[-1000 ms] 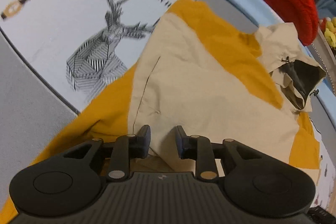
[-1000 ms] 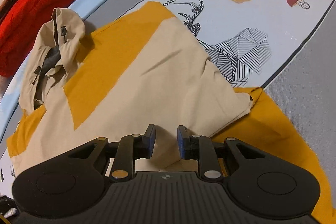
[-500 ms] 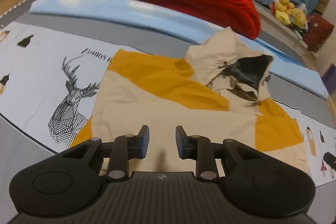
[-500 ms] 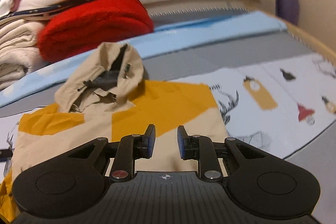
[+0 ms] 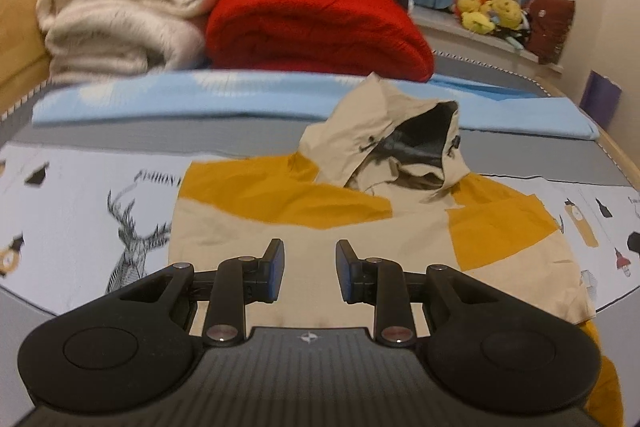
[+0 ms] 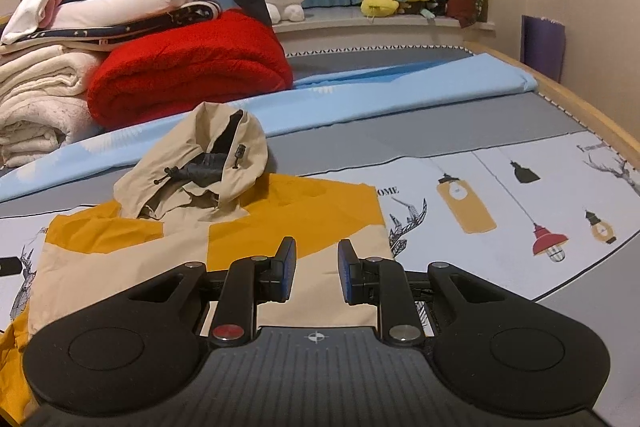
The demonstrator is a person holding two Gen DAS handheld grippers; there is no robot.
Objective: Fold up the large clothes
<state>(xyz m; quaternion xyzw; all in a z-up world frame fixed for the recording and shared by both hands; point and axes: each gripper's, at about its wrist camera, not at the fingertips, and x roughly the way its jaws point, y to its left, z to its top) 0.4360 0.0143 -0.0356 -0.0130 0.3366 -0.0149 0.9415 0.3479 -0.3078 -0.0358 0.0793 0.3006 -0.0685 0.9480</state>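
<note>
Jacket: my tan and yellow jacket [image 5: 288, 243] lies flat on the bed [image 6: 460, 131], sides folded in, hood [image 5: 384, 143] at the far end.
Left gripper [image 5: 310, 269]: a little open, empty.
Right gripper [image 6: 317, 269]: a little open, empty.
Left to do: I think fold the hood and bottom.
</note>
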